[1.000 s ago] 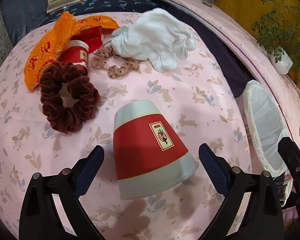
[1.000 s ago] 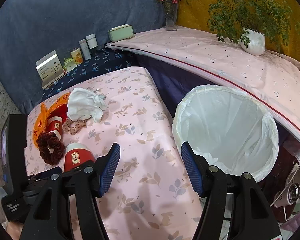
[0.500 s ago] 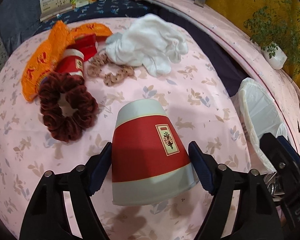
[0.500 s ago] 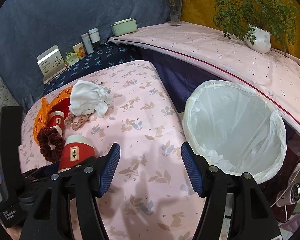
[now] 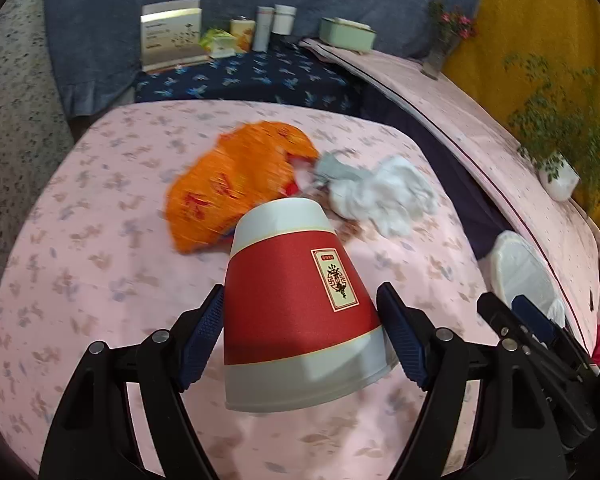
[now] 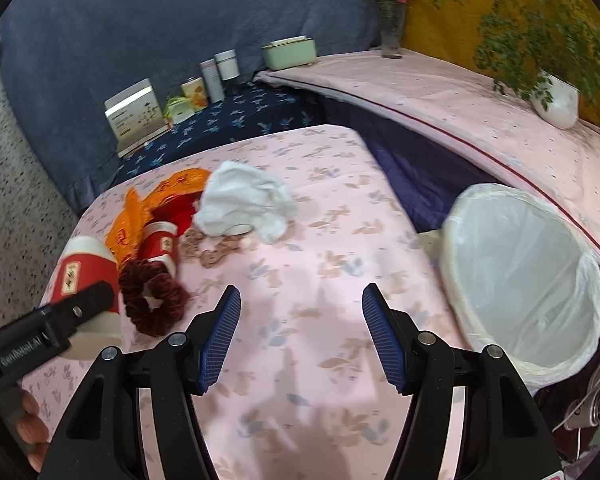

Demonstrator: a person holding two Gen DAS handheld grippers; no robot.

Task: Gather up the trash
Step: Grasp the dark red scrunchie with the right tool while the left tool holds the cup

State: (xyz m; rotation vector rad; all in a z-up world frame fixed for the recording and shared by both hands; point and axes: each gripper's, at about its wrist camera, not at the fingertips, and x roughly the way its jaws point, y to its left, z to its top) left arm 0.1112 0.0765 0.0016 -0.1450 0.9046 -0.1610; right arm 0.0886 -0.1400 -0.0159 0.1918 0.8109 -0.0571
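My left gripper [image 5: 300, 336] is shut on a red and grey paper cup [image 5: 296, 304], upside down and lifted above the pink table. The cup also shows in the right wrist view [image 6: 86, 276] at the far left. My right gripper [image 6: 300, 336] is open and empty above the table [image 6: 320, 248]. A white-lined trash bin [image 6: 520, 276] stands off the table's right edge; it also shows in the left wrist view [image 5: 520, 276]. On the table lie an orange wrapper [image 5: 228, 188], a crumpled white tissue [image 6: 244, 200], and a second small red cup [image 6: 160, 246].
A dark red scrunchie [image 6: 152, 300] and a beige scrunchie [image 6: 212, 248] lie near the trash. Boxes and bottles [image 6: 216, 74] stand on the dark blue cloth behind. A potted plant [image 6: 556, 96] stands on the pink ledge at the right.
My left gripper closed on the red cup and lifted it off the table. The right gripper shifted slightly left, still open.
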